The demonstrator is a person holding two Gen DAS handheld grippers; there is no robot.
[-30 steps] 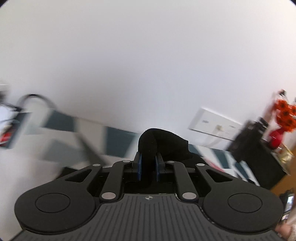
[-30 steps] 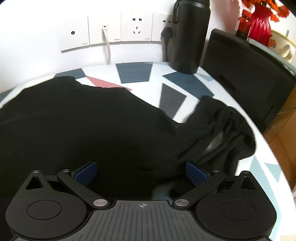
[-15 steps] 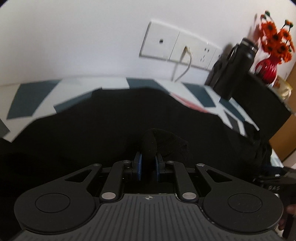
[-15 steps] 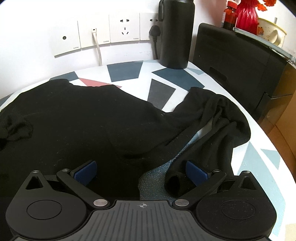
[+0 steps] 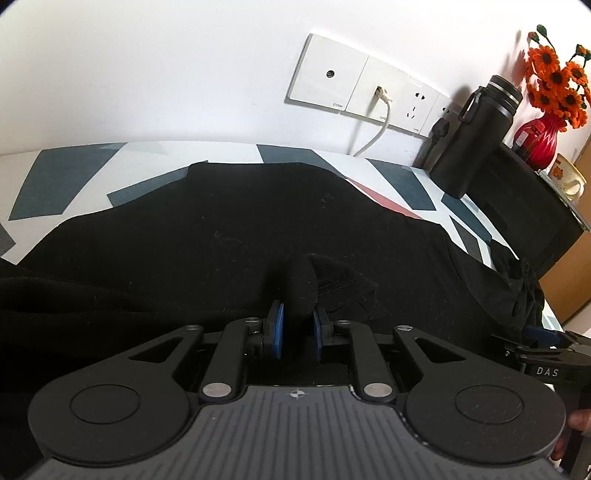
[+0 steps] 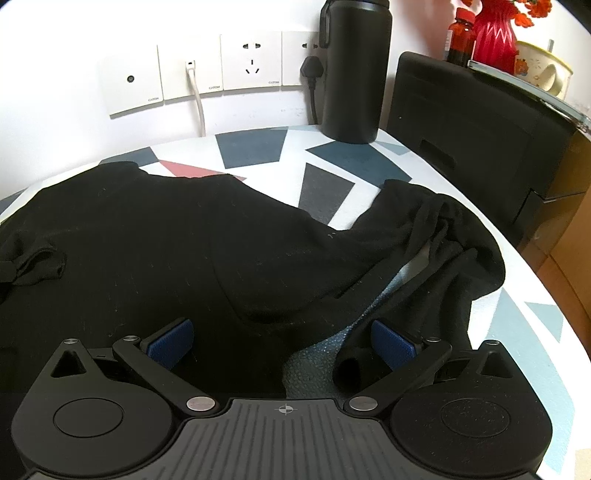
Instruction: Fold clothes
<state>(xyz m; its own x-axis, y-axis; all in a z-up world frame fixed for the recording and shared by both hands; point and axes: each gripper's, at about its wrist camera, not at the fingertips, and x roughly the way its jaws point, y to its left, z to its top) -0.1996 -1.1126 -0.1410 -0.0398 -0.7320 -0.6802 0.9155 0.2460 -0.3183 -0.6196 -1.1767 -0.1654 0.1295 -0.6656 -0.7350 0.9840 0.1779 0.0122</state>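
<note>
Landmark: black bottle (image 6: 355, 70), standing upright on the counter (image 6: 255, 147) against the wall, below the sockets (image 6: 207, 72).

Garment: black top (image 6: 166, 240), spread flat over the counter in front of the bottle; covers most of the patterned surface between me and the wall.

Left jaws: my left gripper (image 5: 297, 332) is closed down tight on a ribbed cuff (image 5: 300, 286) of the top; the cuff stands up out of the blue pads (image 5: 277, 334), lifted just above the body of the top, on the side away from the bottle.

Right jaws: my right gripper (image 6: 282, 341) is wide apart and holds nothing; blue pads (image 6: 170, 343) splayed to either side, low over the near edge of the top.

Sleeve: bunched sleeve (image 6: 443, 243) lies crumpled in front of the bottle, toward the counter's rim; its open end rests just beside my right-hand pad. Touching or not, cannot tell.

Counter patch: a bare strip of counter shows between the sleeve and the body of the top, directly ahead of my right jaws.

Beside bottle: black box (image 6: 476, 125), then red vase (image 6: 495, 33) with orange flowers (image 5: 557, 81).
</note>
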